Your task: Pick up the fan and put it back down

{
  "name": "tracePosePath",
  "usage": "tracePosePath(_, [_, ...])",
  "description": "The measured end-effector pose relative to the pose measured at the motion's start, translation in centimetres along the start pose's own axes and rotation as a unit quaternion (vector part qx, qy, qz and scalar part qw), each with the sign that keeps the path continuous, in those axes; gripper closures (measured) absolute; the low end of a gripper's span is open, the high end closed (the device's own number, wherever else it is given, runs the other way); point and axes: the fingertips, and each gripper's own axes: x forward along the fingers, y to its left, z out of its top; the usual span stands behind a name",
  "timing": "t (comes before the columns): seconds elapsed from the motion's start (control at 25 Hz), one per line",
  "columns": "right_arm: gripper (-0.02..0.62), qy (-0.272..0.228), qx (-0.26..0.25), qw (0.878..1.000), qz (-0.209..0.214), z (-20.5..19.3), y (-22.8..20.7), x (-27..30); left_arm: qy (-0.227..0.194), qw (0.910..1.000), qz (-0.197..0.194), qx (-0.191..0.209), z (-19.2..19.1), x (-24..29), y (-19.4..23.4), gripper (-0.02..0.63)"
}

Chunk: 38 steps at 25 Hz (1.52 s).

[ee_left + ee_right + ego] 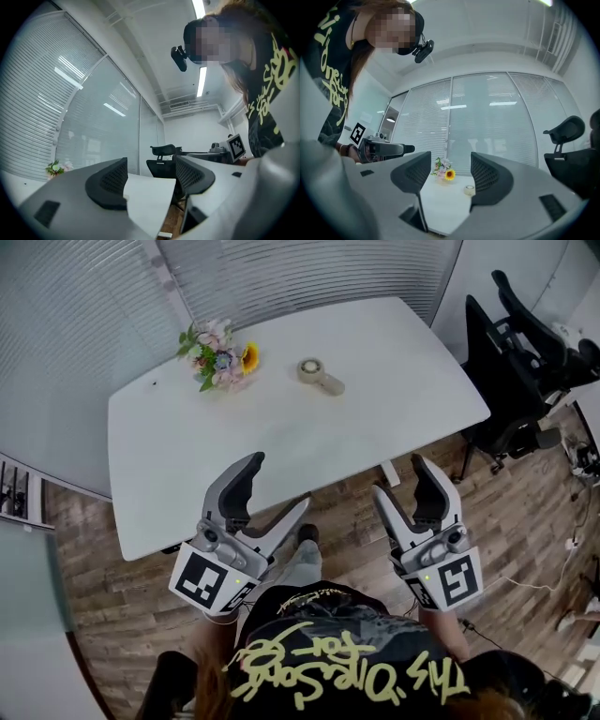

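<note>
left gripper [278, 482]: jaws apart, empty | right gripper [401, 479]: jaws apart, empty | both at the near edge of the white table [281, 442] | fan [319, 376]: lying flat well ahead of both, untouched | flower bunch [217, 354]: ahead, left of fan

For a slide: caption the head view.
Left gripper and right gripper, open and empty, face the fan and flowers on the white table.
</note>
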Motion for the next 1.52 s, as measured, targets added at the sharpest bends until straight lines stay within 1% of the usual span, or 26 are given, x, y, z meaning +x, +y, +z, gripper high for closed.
tracePosePath(0.28, [0.345, -0.005, 0.012, 1.000, -0.003, -0.9, -3.4, 6.7, 0.013, 0.9997, -0.004, 0.021, -0.1, 4.4, 5.8, 0.291])
tracePosePath(0.4, [0.345, 0.017, 0.006, 1.000, -0.011, -2.4, -5.2, 8.5, 0.012, 0.9997, -0.007, 0.020, -0.3, 6.4, 7.7, 0.293])
tracePosePath(0.52, [0.345, 0.016, 0.005, 1.000, -0.017, -2.7, -6.6, 10.4, 0.014, 0.9997, -0.013, 0.016, -0.7, 8.3, 9.5, 0.293])
tracePosePath(0.64, [0.346, 0.003, 0.008, 1.000, -0.017, -2.5, -7.4, 12.5, 0.014, 0.9997, -0.018, 0.009, -1.0, 9.7, 11.3, 0.293])
tracePosePath(0.72, [0.345, 0.013, 0.005, 1.000, -0.021, -3.6, -8.2, 13.4, 0.017, 0.9997, -0.019, 0.006, -1.6, 10.6, 12.4, 0.293])
tracePosePath(0.84, [0.346, 0.025, 0.001, 0.999, -0.026, -4.8, -9.3, 14.5, 0.023, 0.9995, -0.021, 0.002, -2.4, 11.7, 13.6, 0.293])
tracePosePath(1.12, [0.345, 0.025, 0.010, 0.999, -0.029, -5.5, -11.2, 16.4, 0.034, 0.9992, -0.020, -0.003, -3.6, 13.5, 15.0, 0.293])
tracePosePath(1.28, [0.345, 0.032, 0.017, 0.999, -0.011, -5.6, -12.1, 16.7, 0.041, 0.9991, -0.003, -0.007, -4.2, 14.1, 14.9, 0.293])
tracePosePath(1.44, [0.345, 0.038, 0.026, 0.999, 0.023, -6.1, -13.0, 17.4, 0.033, 0.9991, 0.028, 0.000, -3.6, 15.1, 15.0, 0.293])
tracePosePath(1.52, [0.345, 0.043, 0.030, 0.998, 0.043, -6.2, -13.4, 17.7, 0.037, 0.9982, 0.047, -0.003, -3.5, 15.2, 14.7, 0.293])
